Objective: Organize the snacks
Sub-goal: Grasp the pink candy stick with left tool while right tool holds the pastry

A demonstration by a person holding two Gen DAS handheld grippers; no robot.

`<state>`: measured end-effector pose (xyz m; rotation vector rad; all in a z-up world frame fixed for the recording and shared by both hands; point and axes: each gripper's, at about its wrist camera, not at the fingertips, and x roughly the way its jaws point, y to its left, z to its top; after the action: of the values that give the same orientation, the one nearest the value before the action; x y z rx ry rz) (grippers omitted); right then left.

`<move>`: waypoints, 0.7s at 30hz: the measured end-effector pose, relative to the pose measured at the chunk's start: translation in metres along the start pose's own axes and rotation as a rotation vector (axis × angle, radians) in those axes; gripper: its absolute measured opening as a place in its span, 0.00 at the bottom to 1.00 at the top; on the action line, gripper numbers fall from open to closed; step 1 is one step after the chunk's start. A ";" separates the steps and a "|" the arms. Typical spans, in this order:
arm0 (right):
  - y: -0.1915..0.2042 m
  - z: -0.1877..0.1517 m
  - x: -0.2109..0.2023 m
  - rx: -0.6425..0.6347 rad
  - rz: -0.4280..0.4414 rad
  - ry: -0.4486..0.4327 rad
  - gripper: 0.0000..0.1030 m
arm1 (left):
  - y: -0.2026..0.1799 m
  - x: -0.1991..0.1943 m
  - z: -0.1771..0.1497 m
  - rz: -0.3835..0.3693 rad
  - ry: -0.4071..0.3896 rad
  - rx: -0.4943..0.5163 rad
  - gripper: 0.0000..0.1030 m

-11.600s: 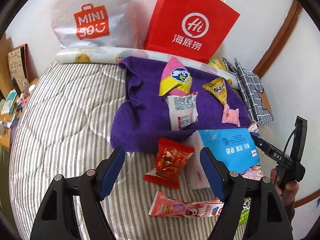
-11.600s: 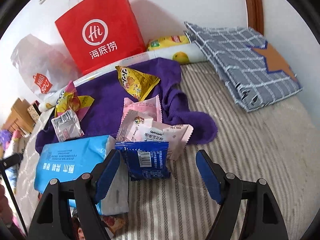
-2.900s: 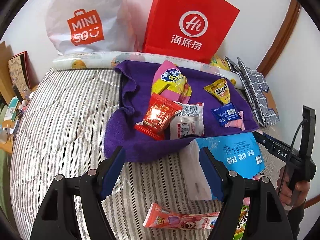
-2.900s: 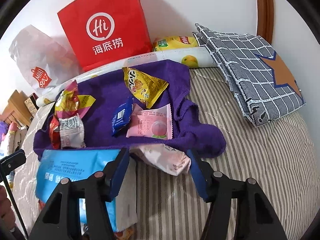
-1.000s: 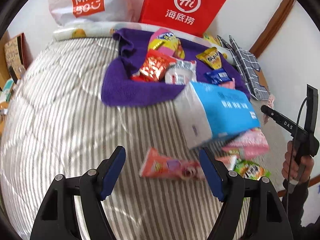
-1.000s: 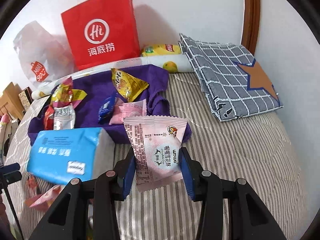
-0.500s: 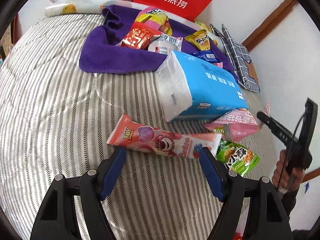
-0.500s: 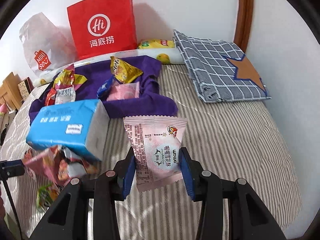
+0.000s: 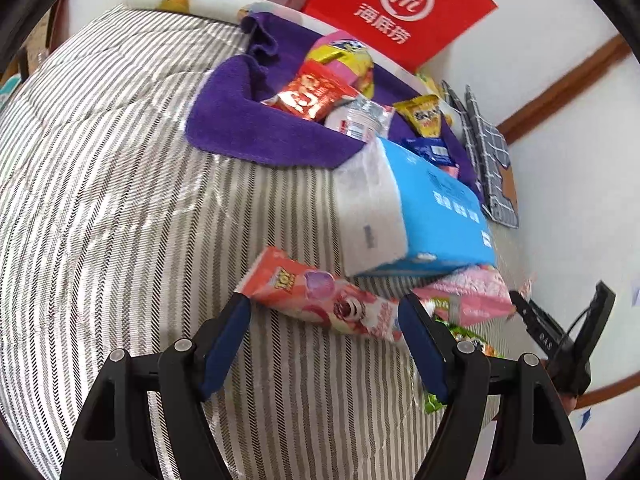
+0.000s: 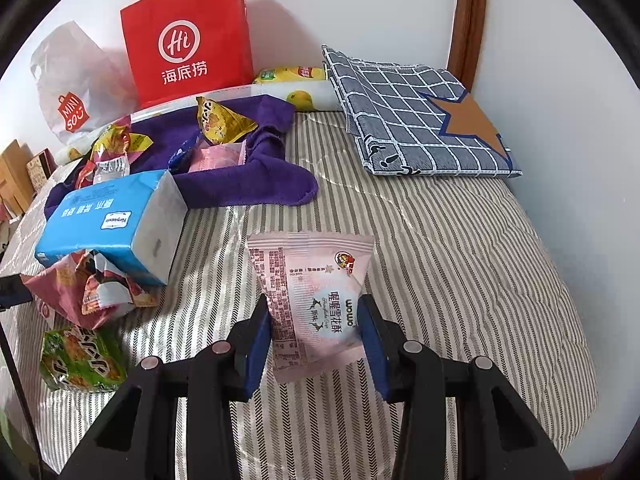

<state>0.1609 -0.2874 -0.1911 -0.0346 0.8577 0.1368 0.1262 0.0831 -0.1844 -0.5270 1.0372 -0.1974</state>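
Pale pink snack packet clamped upright between right gripper fingers, above bare striped bed, presumably for transfer to purple towel. Left gripper fingers held apart astride long pink packet, ungripped.

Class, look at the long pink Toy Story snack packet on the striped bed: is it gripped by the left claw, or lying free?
Lying free. The pink packet rests flat on the striped bedcover, and the left claw stands open around it, pads not pressing.

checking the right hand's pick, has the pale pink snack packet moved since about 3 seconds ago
Yes. The pale pink snack packet lay against the purple towel edge; now the right gripper holds it off the striped bedcover, apart from the towel.
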 end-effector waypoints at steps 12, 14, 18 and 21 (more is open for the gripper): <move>-0.006 -0.005 -0.001 0.008 -0.009 0.000 0.39 | -0.040 0.032 0.007 0.244 -0.003 0.135 0.73; -0.006 -0.004 -0.002 0.016 -0.005 -0.004 0.39 | -0.049 0.040 0.005 0.305 -0.012 0.184 0.73; -0.003 -0.001 -0.004 0.011 -0.003 -0.011 0.39 | -0.060 0.044 -0.004 0.336 -0.036 0.295 0.41; 0.002 0.000 -0.003 0.001 -0.002 -0.011 0.39 | -0.057 0.040 -0.008 0.301 -0.040 0.319 0.32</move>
<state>0.1587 -0.2858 -0.1884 -0.0336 0.8463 0.1346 0.1445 0.0156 -0.1896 -0.0837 1.0089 -0.0818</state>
